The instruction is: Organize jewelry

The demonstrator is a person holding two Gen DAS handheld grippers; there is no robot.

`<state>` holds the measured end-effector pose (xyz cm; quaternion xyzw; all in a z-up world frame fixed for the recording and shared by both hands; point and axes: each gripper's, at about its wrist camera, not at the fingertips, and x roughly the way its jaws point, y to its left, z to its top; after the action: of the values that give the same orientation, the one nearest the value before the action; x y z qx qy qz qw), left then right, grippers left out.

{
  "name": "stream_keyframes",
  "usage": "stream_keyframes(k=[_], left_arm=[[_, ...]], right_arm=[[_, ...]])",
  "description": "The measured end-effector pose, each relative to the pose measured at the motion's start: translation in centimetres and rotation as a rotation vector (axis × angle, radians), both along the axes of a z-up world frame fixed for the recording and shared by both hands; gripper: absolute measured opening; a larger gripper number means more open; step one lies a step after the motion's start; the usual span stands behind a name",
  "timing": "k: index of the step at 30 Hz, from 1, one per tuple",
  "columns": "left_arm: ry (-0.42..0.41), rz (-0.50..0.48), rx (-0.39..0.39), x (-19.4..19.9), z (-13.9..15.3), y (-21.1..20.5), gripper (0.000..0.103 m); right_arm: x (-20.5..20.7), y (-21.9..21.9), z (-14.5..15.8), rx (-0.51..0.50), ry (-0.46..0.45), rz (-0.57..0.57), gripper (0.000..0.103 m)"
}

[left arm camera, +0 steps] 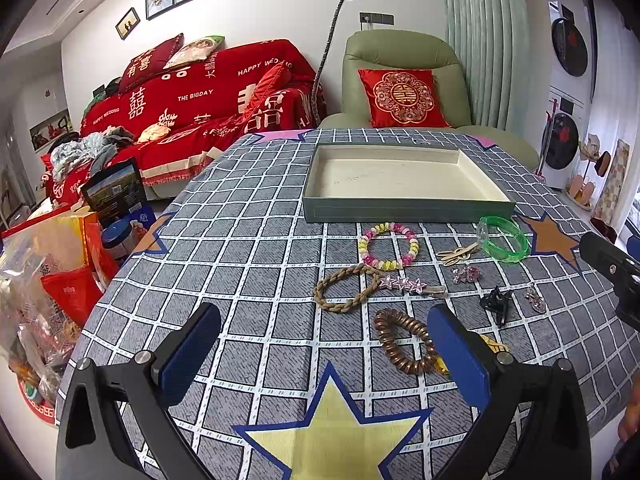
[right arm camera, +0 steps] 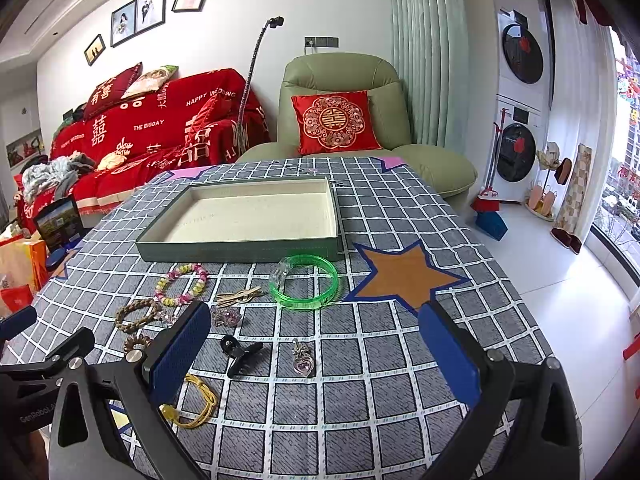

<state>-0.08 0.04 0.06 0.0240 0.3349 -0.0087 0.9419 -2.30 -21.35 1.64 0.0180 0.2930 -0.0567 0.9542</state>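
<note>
An empty green tray (left arm camera: 404, 209) (right arm camera: 240, 251) with a cream lining stands on the checked table. In front of it lie a green bangle (left arm camera: 503, 239) (right arm camera: 305, 282), a pink-yellow bead bracelet (left arm camera: 390, 246) (right arm camera: 182, 284), a braided brown band (left arm camera: 346, 287) (right arm camera: 136, 315), a star clip (left arm camera: 404, 284), a copper coil tie (left arm camera: 404, 342), a black claw clip (left arm camera: 498, 304) (right arm camera: 240, 354), a heart pendant (right arm camera: 303, 360) and a yellow cord (right arm camera: 198, 404). My left gripper (left arm camera: 324, 352) is open and empty, close to the coil tie. My right gripper (right arm camera: 316, 356) is open and empty above the clip and pendant.
A green armchair (left arm camera: 400, 80) with a red cushion stands behind the table, a red-covered sofa (left arm camera: 200, 96) to the left. Bags and boxes (left arm camera: 52, 264) crowd the floor at the table's left edge. Stacked washing machines (right arm camera: 520, 100) stand at the right.
</note>
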Motion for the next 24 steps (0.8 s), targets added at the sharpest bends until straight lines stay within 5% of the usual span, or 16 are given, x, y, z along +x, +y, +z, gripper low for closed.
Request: stream_keyframes(k=[24], left_arm=[[-0.002, -0.004, -0.001, -0.25, 0.81, -0.14, 0.103]], right_arm=[[-0.04, 0.09, 0.25, 0.005, -0.002, -0.001, 0.103]])
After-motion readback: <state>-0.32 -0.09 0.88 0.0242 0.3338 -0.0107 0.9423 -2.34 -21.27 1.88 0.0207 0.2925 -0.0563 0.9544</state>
